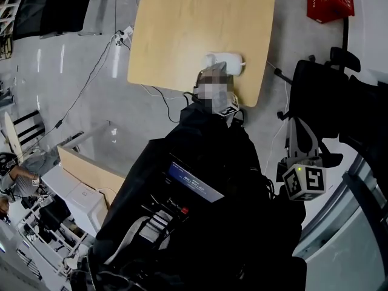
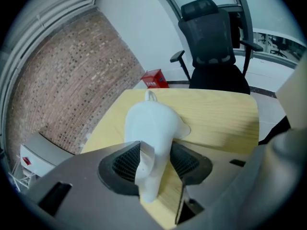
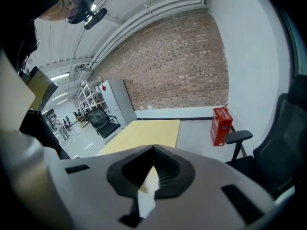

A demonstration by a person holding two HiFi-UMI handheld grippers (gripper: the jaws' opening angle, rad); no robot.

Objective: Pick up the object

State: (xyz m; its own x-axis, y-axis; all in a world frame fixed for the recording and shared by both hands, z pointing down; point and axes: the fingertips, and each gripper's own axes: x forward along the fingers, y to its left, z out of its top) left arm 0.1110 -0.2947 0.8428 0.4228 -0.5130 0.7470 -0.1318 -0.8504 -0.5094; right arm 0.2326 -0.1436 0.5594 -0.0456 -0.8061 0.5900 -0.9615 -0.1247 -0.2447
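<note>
Head view looks steeply down; both gripper views face across the same table [image 2: 216,114], left nearer

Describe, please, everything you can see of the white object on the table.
The white object looks like smooth, glossy plastic: a rounded body narrowing at the near end, a small loop at its far end, a stub on one side. It lies on the wooden table, between the left gripper's open fingers; table shows beside it, so it isn't clamped.
</note>
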